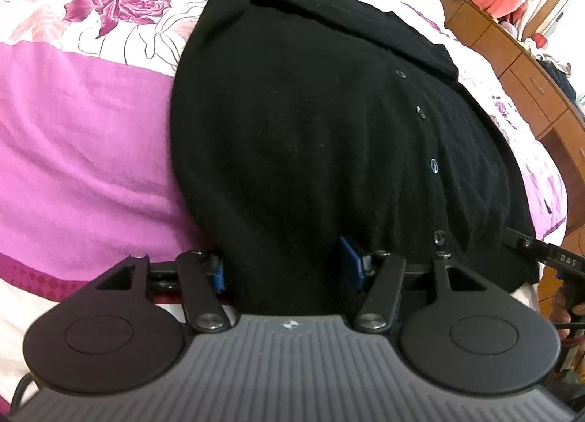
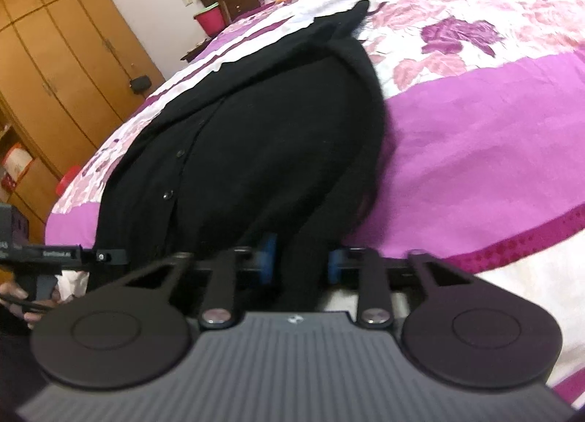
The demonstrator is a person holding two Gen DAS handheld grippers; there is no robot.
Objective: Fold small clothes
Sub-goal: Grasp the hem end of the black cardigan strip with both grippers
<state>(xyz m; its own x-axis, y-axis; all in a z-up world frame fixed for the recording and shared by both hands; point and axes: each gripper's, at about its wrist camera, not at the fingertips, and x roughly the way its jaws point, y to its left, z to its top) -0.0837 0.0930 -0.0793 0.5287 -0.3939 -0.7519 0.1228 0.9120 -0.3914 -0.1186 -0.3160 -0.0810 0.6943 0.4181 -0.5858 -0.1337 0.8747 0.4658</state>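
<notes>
— The jaws?
— Left gripper (image 1: 285, 264) has its blue pads (image 1: 349, 261) set wide around the cardigan (image 1: 310, 122) hem, fabric bunched between. Right gripper (image 2: 300, 263) stands narrower, pinching a fold (that view is blurred).
— And the cardigan?
— Flat on the bedspread (image 1: 80, 151), buttons (image 1: 434, 165) up. Wardrobe (image 2: 55, 67) beyond.

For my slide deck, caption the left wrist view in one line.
Left gripper straddling the hem of a black buttoned cardigan on a floral bedspread.
</notes>
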